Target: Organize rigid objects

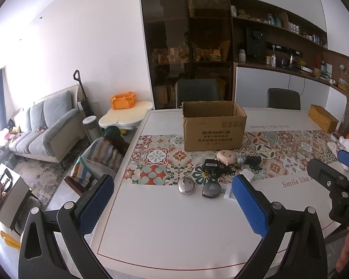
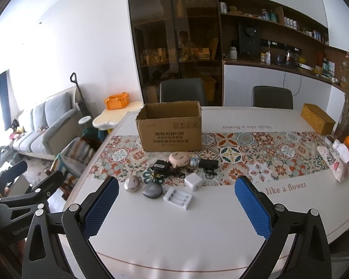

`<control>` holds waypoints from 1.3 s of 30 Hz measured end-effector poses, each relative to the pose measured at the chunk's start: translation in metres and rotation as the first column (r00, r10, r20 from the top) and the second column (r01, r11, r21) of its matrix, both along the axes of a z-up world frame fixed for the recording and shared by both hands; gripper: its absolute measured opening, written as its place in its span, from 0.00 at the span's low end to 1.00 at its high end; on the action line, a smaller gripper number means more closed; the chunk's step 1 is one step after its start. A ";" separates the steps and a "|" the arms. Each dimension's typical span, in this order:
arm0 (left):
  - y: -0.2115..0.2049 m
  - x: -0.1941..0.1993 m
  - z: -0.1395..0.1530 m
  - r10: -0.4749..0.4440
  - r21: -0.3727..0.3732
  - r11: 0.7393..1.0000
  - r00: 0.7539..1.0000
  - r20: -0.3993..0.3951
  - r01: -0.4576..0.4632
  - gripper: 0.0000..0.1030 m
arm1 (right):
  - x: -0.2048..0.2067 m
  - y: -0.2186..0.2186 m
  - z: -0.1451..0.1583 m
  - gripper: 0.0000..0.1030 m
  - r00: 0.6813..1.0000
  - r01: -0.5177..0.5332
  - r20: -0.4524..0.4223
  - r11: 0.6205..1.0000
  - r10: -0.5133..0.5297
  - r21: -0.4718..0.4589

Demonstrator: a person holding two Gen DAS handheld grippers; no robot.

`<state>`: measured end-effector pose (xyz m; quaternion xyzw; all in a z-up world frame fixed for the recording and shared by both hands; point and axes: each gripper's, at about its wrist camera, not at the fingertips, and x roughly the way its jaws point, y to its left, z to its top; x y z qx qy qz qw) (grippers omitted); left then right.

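Both my grippers, left gripper (image 1: 172, 200) and right gripper (image 2: 176, 200), hang spread wide and empty. The white battery charger (image 2: 178, 197) lies near the table (image 2: 197, 237) edge: light, hard plastic; I'd pinch its long sides, cardboard box (image 2: 171, 127) waiting behind.

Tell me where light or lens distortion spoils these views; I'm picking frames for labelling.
Left wrist view: the window behind the sofa is blown out white, and the table edge bows with fisheye curvature. Right wrist view: the same left-side glare, black vignette in the corners, yet the cardboard box print and white battery charger stay sharp.
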<state>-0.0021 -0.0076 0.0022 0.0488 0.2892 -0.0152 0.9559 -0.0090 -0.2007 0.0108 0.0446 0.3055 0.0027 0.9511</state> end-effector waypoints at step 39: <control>-0.008 0.105 -0.070 -0.073 0.045 0.996 0.985 -0.156 0.081 1.00 | 0.090 -0.014 -0.072 0.98 0.979 0.032 -0.202 0.999 -0.032 -0.005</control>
